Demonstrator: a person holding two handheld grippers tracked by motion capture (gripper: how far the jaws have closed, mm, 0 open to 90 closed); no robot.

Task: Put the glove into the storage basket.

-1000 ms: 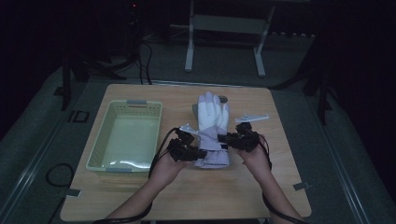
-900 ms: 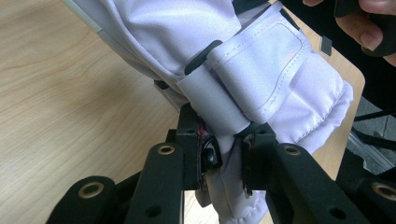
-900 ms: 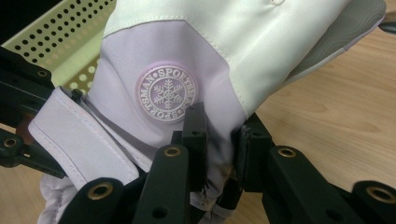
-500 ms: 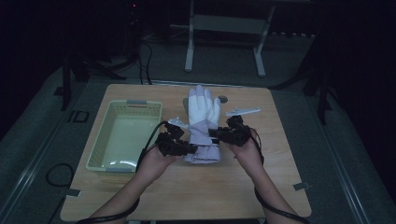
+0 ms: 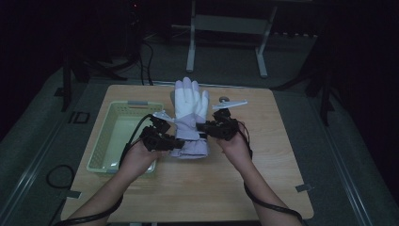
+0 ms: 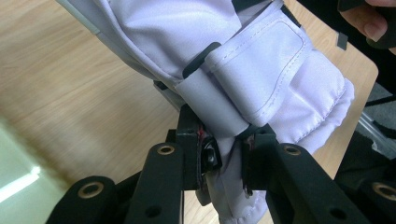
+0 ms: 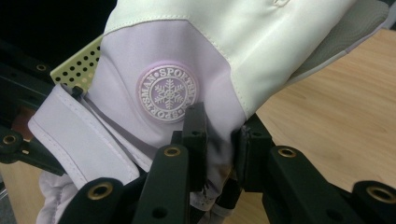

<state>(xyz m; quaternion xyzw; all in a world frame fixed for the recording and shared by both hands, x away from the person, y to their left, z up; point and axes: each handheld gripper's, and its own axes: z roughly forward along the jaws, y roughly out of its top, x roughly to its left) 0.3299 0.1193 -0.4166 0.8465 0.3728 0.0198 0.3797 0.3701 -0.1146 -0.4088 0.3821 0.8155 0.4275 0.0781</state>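
Padded white-and-lilac ski glove (image 5: 190, 113), stitched, round snowflake badge; left claw (image 6: 223, 154) and right claw (image 7: 219, 140) clamped on its cuff. Perforated pale-green basket (image 5: 109, 162) on wooden bench (image 5: 263, 155).

Both my forearms come in from the bottom, hands angled toward each other. My left gripper (image 5: 175, 140) is clamped tight, and my right gripper (image 5: 201, 126) is pinched closed too, jaws facing inward.

Bare forearms, black left gripper (image 5: 175, 140), black right gripper (image 5: 201, 127), brass-ringed screw holes, trailing black cables
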